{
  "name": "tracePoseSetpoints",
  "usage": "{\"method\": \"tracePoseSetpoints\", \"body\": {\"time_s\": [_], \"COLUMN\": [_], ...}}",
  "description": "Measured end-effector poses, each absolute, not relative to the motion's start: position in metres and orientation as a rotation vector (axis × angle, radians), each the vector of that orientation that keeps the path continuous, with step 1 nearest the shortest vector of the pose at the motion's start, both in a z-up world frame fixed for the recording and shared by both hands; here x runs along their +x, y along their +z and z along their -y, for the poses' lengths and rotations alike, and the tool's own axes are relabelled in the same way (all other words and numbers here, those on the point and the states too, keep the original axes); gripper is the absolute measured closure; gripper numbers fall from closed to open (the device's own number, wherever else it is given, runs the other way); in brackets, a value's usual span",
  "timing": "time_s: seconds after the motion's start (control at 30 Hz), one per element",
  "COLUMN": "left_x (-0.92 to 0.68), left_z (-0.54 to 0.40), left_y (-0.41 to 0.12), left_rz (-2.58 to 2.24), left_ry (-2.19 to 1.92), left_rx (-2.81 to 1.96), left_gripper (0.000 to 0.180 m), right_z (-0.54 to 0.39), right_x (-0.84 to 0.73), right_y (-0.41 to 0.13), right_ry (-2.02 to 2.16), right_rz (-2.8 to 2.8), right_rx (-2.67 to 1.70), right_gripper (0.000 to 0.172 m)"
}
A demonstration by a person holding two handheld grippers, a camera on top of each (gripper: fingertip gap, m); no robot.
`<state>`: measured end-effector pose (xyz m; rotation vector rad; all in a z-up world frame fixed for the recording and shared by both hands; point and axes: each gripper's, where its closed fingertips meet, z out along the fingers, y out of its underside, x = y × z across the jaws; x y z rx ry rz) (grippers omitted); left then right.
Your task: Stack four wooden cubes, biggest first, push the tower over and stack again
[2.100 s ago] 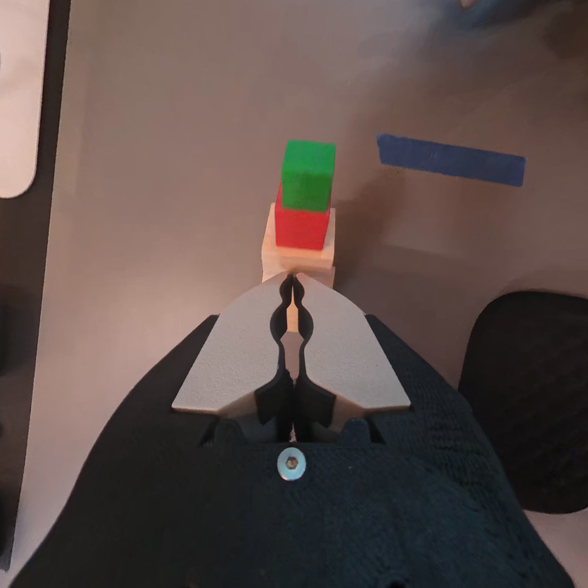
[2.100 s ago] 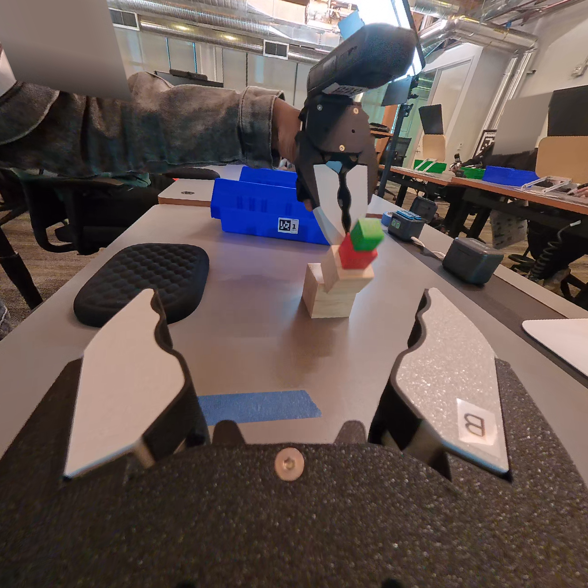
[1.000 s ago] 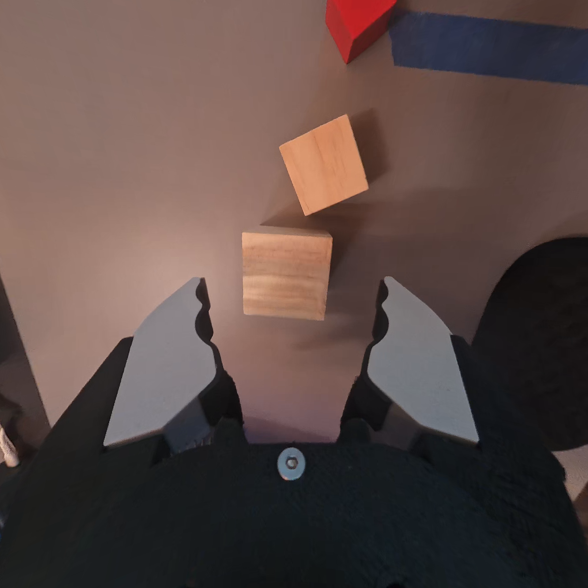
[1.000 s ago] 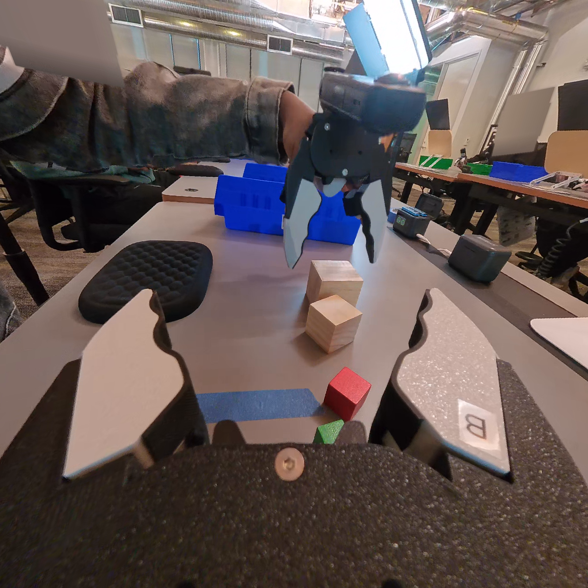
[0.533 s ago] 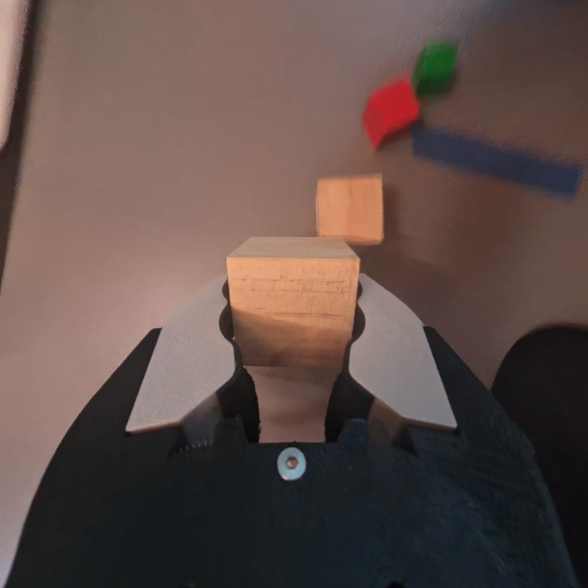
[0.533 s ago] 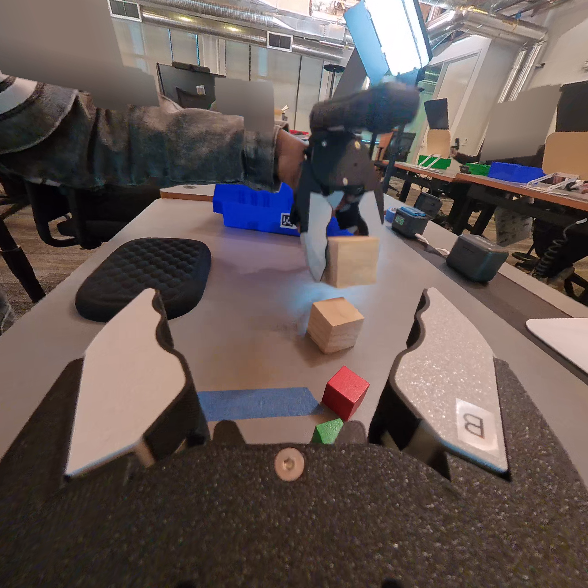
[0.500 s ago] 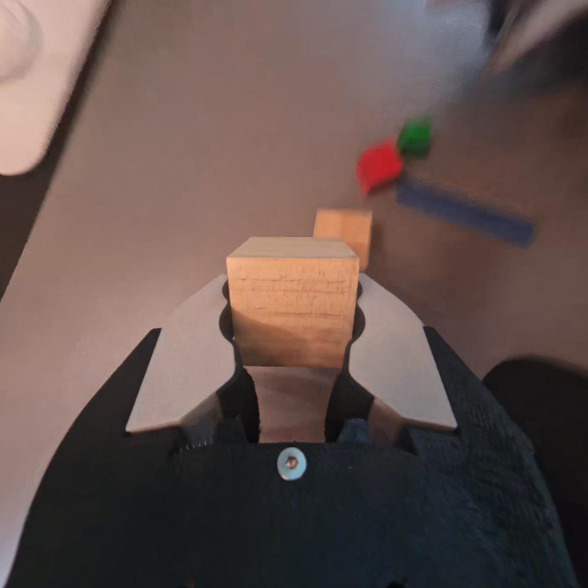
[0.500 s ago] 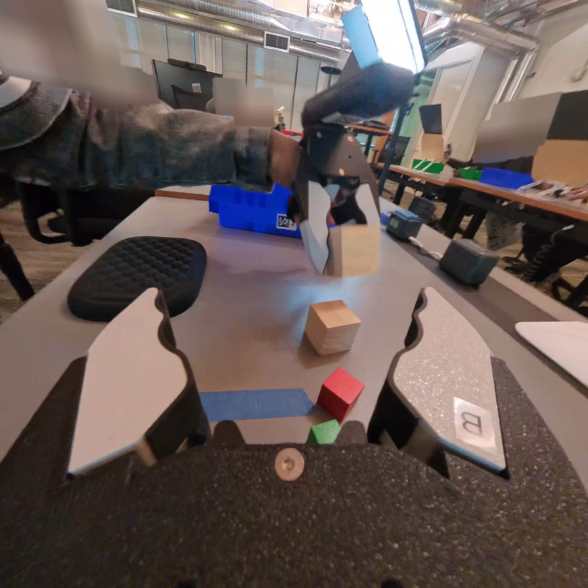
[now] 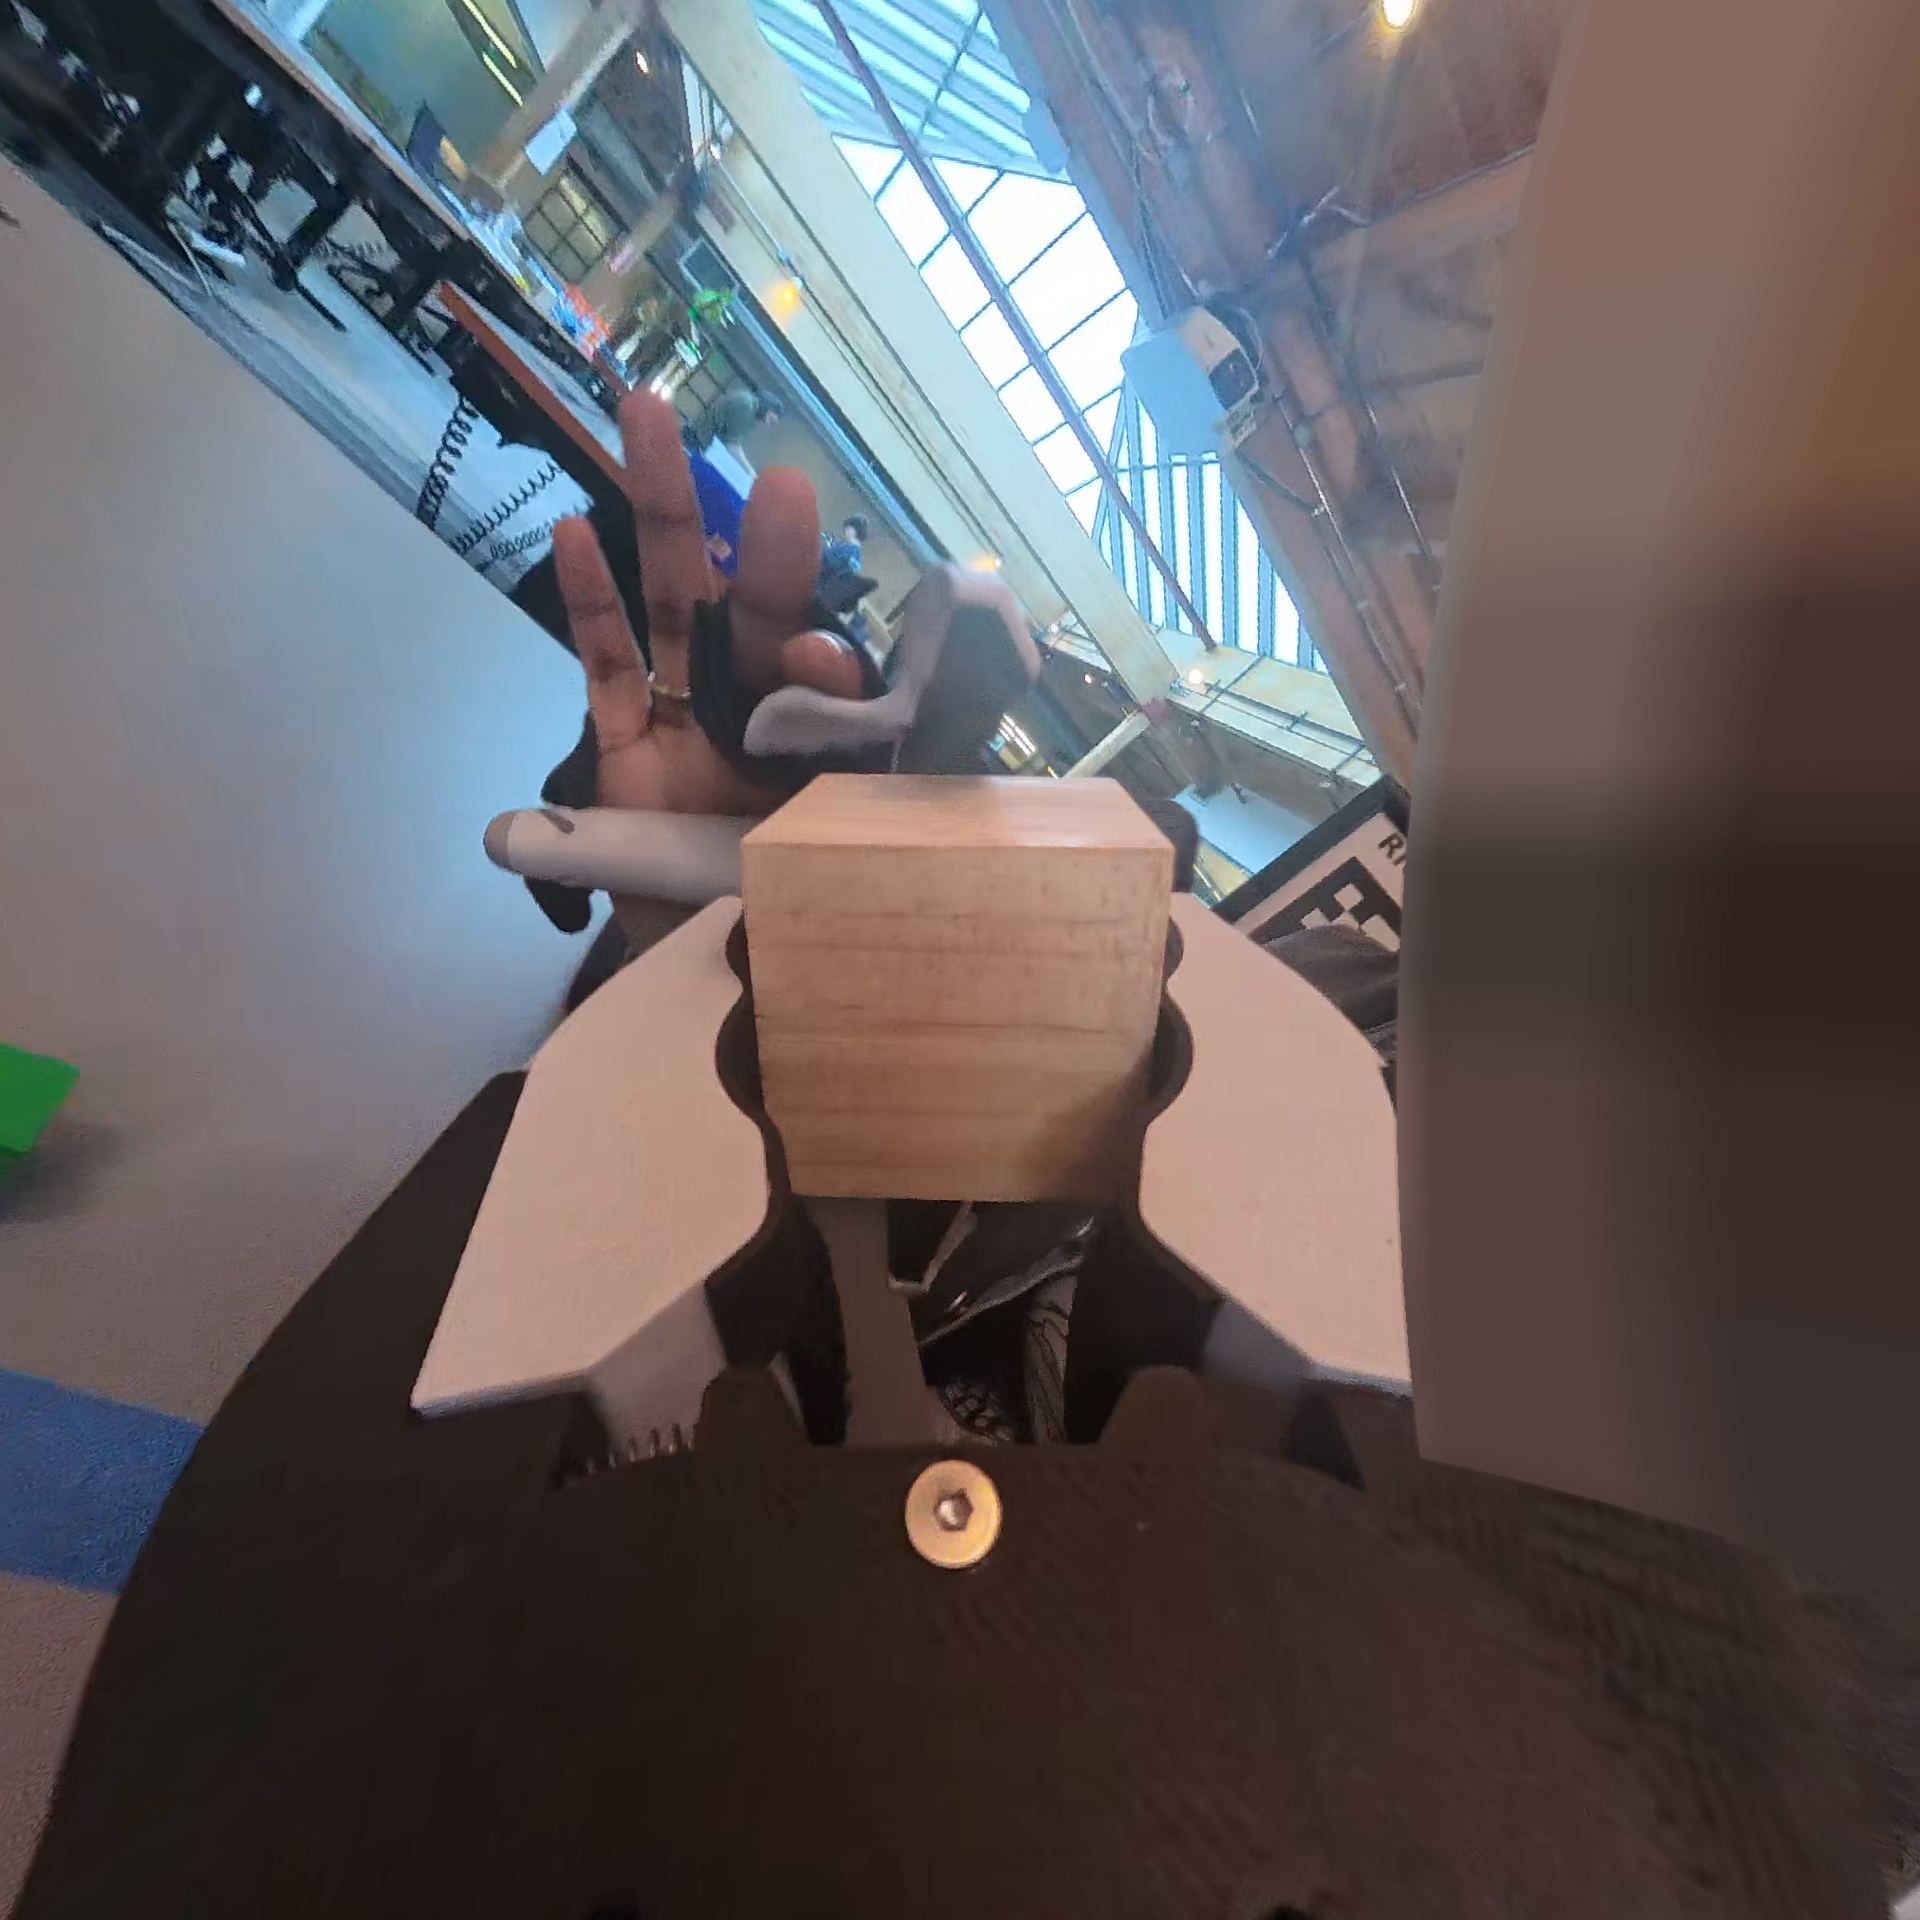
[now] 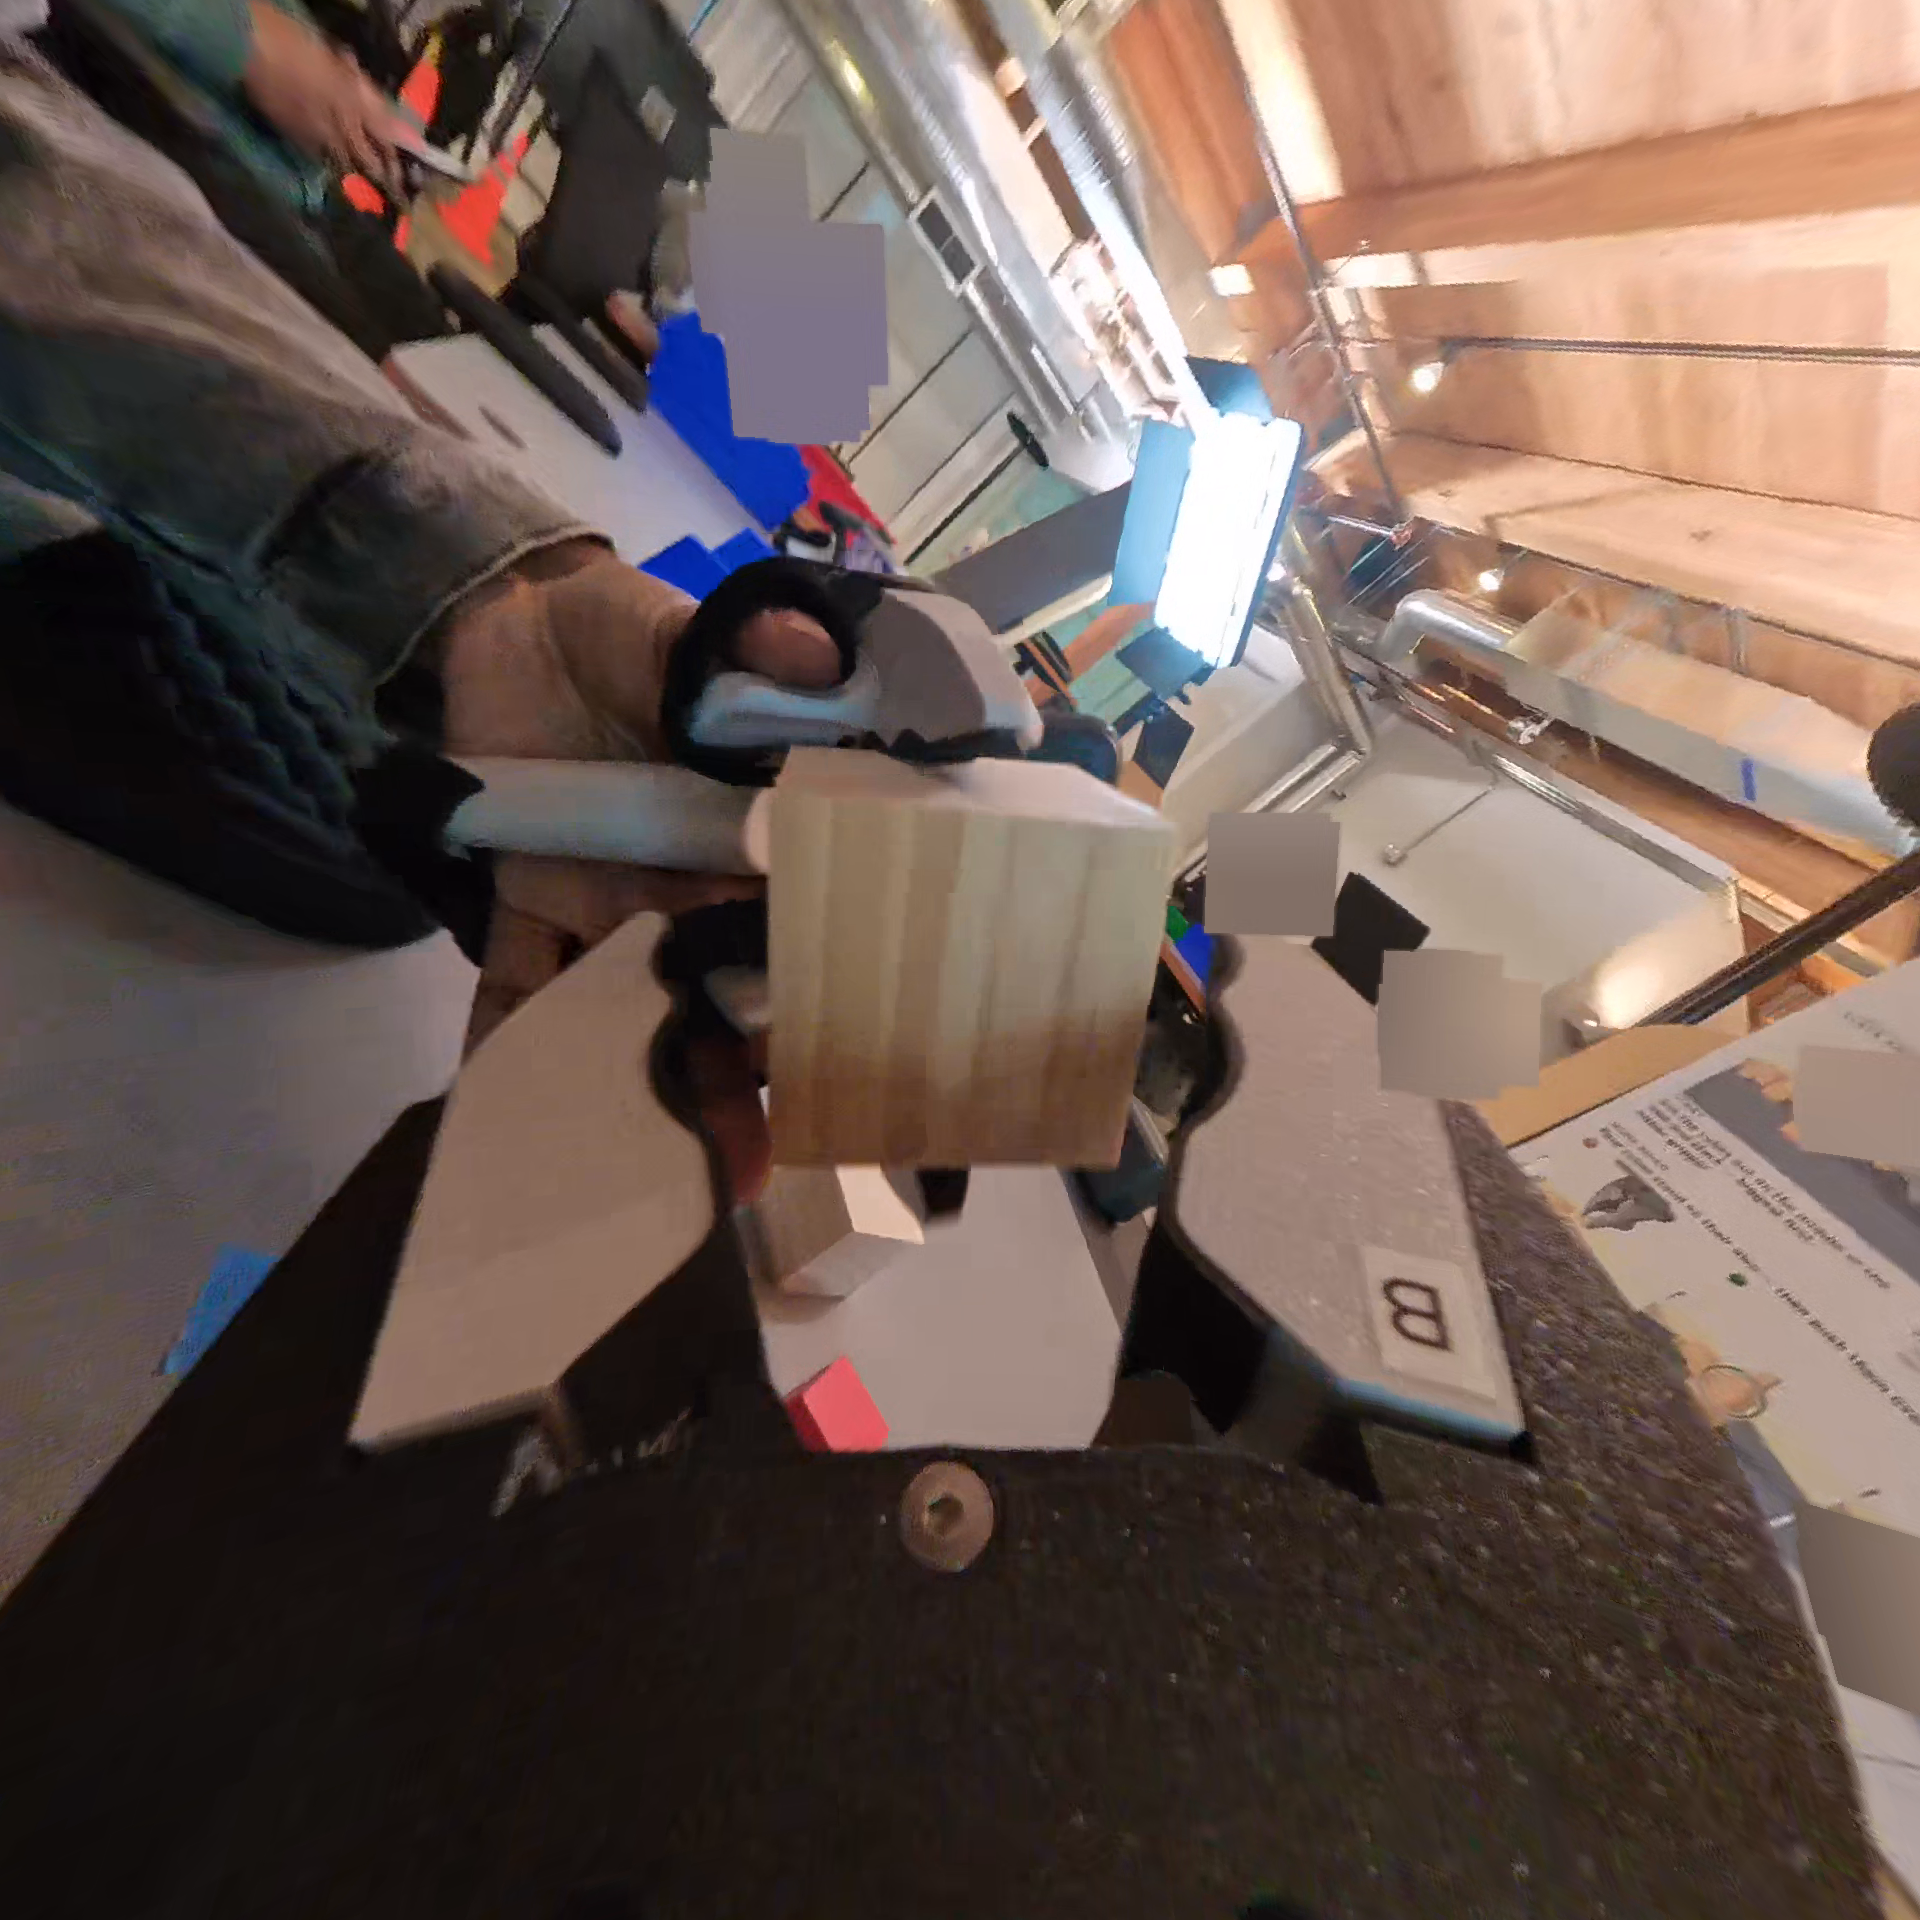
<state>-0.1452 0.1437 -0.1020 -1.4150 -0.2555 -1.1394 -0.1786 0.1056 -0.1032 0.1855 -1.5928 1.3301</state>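
Clamping wooden cube (image 9: 956, 997); left hand-held gripper (image 9: 956, 966) midair

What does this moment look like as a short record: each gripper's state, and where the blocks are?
left gripper: shut on the big wooden cube, both pads against its sides, lifted off the table
right gripper: open around the same cube, gaps on both sides
smaller wooden cube: on the table
red cube: on the table
green cube: on the table
blue tape: on the table
stack: not yet rebuilt

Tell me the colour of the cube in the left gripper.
Plain light wood, unpainted; clearest in the left wrist view.
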Motion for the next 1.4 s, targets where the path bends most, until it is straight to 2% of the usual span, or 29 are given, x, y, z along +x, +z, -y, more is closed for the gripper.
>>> {"method": "tracePoseSetpoints", "body": {"time_s": [0.03, 0.13, 0.17, 0.27, 0.37, 0.43, 0.6, 0.73, 1.03, 1.4], "left_x": [-0.142, -0.137, -0.138, -0.171, -0.202, -0.210, -0.219, -0.215, -0.218, -0.211], "left_z": [-0.146, -0.144, -0.143, -0.144, -0.125, -0.110, -0.103, -0.105, -0.103, -0.110], "left_y": [-0.105, -0.105, -0.105, -0.100, -0.084, -0.074, -0.092, -0.096, -0.094, -0.104], "left_rz": [0.242, 0.137, 0.077, -0.002, -0.079, -0.087, -0.050, -0.106, -0.070, -0.106], "left_ry": [-1.144, -1.091, -1.004, -0.451, 0.120, 0.283, 0.311, 0.359, 0.306, 0.272], "left_rx": [-1.431, -1.461, -1.470, -1.449, -1.349, -1.278, -1.358, -1.394, -1.372, -1.410], "left_gripper": [0.109, 0.109, 0.103, 0.054, 0.039, 0.038, 0.038, 0.038, 0.039, 0.039], "right_z": [-0.106, -0.108, -0.108, -0.120, -0.159, -0.200, -0.318, -0.387, -0.421, -0.431], "right_x": [-0.178, -0.176, -0.173, -0.176, -0.183, -0.183, -0.161, -0.142, -0.131, -0.126], "right_y": [-0.106, -0.105, -0.105, -0.112, -0.133, -0.156, -0.203, -0.220, -0.233, -0.258], "right_ry": [1.289, 1.275, 1.302, 1.333, 1.188, 1.001, 0.377, 0.161, 0.496, 0.533], "right_rz": [1.610, 1.647, 1.680, 1.846, 2.119, 2.340, 2.751, 2.891, 2.895, 2.888], "right_rx": [0.196, 0.192, 0.184, 0.102, -0.029, -0.169, -0.463, -0.629, -0.595, -0.574], "right_gripper": [0.098, 0.101, 0.100, 0.100, 0.100, 0.100, 0.101, 0.101, 0.101, 0.100]}}
